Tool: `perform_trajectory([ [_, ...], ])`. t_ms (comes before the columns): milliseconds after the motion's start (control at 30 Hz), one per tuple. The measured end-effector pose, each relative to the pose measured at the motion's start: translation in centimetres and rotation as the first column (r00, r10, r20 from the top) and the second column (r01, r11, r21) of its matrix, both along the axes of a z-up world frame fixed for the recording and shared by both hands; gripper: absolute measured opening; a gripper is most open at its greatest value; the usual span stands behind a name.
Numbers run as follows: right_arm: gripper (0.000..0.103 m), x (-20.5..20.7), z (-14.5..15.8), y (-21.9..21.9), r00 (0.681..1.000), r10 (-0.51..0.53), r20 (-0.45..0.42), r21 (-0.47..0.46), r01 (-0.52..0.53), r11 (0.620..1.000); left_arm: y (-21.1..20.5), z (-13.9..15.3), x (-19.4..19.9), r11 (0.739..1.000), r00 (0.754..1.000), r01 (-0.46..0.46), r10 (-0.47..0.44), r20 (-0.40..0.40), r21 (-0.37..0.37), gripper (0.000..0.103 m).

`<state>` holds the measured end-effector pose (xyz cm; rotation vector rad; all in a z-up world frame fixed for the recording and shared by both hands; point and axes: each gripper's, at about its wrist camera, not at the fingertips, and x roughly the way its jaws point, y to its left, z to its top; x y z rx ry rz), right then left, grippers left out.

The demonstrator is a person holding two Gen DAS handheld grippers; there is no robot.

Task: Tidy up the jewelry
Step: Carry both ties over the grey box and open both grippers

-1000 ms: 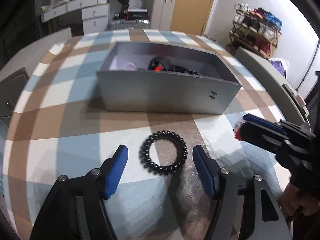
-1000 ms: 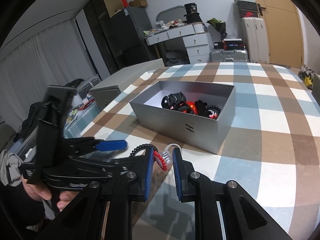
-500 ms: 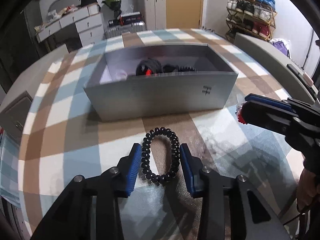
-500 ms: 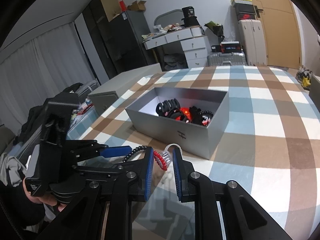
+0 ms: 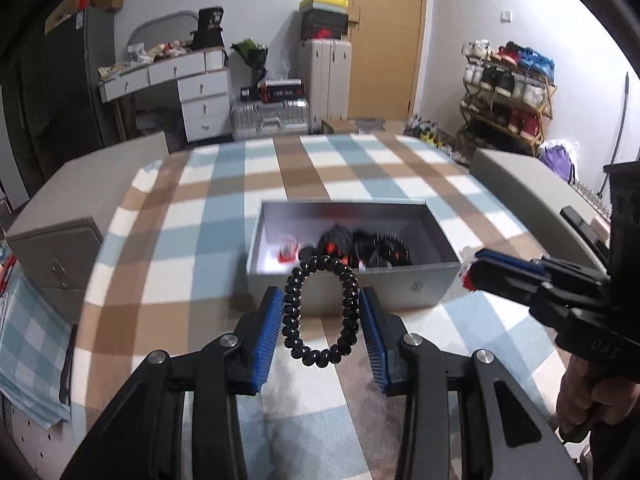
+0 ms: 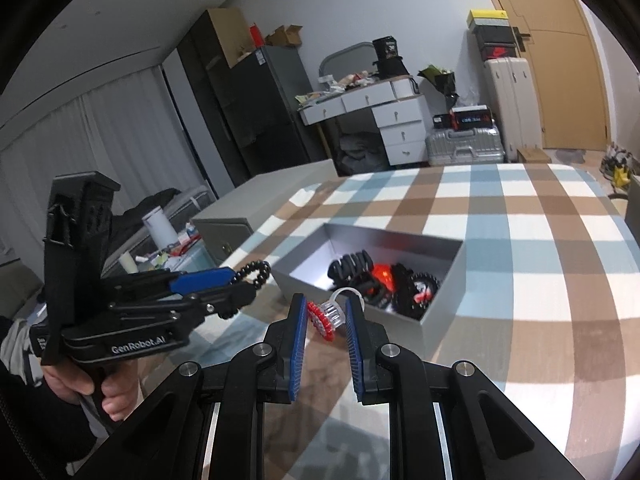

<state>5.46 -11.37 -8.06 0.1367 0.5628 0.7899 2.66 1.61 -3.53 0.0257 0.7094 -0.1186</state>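
A black coil hair tie [image 5: 320, 312] is squeezed into an oval between the blue pads of my left gripper [image 5: 320, 300], lifted off the checked tablecloth in front of the grey box [image 5: 352, 286]. In the right wrist view that left gripper [image 6: 240, 284] shows at the left with the black coil hair tie [image 6: 254, 272] sticking out of it. My right gripper [image 6: 326, 308] is shut on a red and clear beaded piece [image 6: 326, 316], held just before the grey box [image 6: 444, 300]. Inside the box lie black and red hair ties [image 5: 360, 246] and a small red piece [image 5: 287, 251].
A grey cabinet [image 5: 60, 240] stands at the table's left and another grey unit [image 5: 520, 184] at its right. A person's hand [image 6: 100, 392] grips the left tool's handle. Checked tablecloth [image 6: 540, 272] stretches beyond and right of the box.
My left gripper closed on the black coil hair tie and lifted it off the cloth, tilting up toward the box. My right gripper rose slightly, still holding the beaded piece.
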Motion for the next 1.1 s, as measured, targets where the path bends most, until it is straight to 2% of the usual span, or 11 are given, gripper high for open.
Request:
perform_trajectory([
  [233,0.018,1.8,1.6,0.5,1.0,0.011,0.028,0.012,-0.011,1.0,0.4,1.2,2.2,1.0,0.998,-0.01,0.009,0.059,0.004,0.034],
  [367,0.018,2.8,2.3,1.0,0.999,0.013,0.044,0.014,-0.013,1.0,0.7,1.4,3.7,0.999,0.998,-0.012,0.014,0.06,-0.034,0.033],
  [600,0.018,4.9,2.3,1.6,0.999,0.007,0.037,0.003,-0.007,1.0,-0.2,0.6,5.8,0.998,1.0,0.011,-0.009,0.023,-0.066,0.033],
  [1100,0.02,8.5,0.1,1.9,1.0,-0.021,-0.023,-0.045,0.02,0.999,-1.2,-1.5,8.7,0.992,0.994,0.055,-0.065,-0.087,-0.117,0.034],
])
